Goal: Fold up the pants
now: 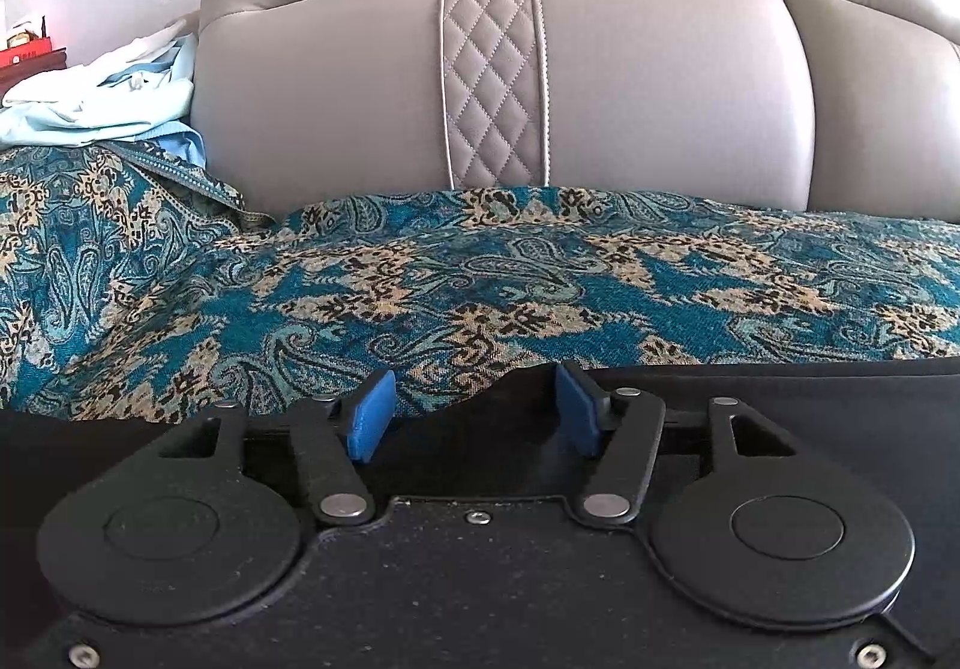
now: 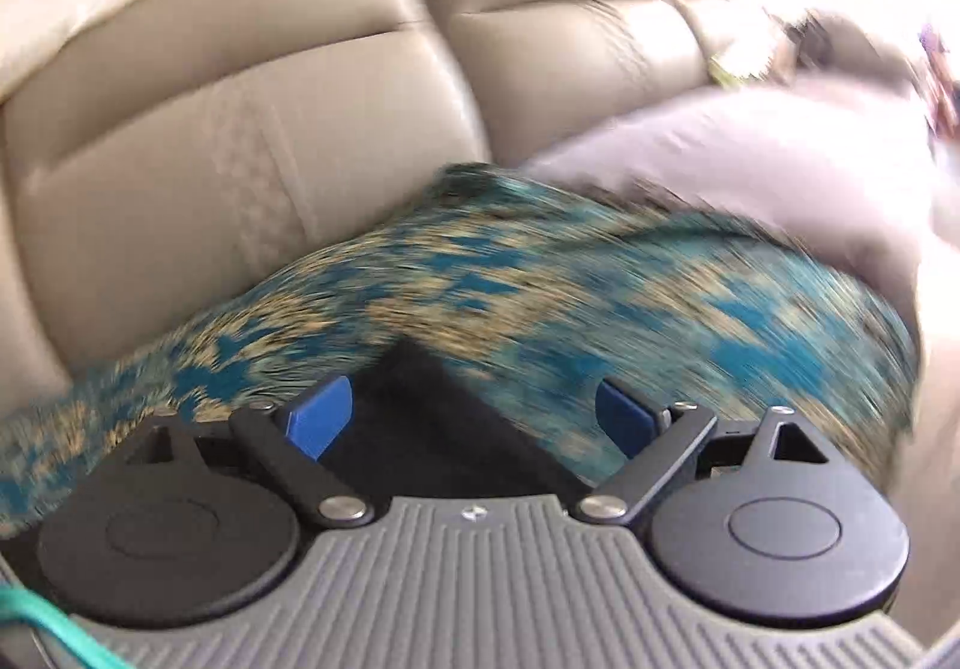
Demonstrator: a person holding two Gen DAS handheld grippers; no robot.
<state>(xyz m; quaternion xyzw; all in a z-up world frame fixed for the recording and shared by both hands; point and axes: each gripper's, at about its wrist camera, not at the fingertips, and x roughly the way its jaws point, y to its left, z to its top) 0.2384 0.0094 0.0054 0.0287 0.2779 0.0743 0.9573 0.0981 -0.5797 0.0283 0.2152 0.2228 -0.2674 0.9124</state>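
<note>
While both my grippers hover at the sofa seat, the black pants lie on the patterned cover; left gripper and right gripper stand released, pads clear of the fabric.

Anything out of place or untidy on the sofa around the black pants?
Yes: a crumpled pile of light blue cloth sits unfolded beside the sofa back, at the far left. The patterned throw is rucked up there too. The black pants show no damage.
</note>
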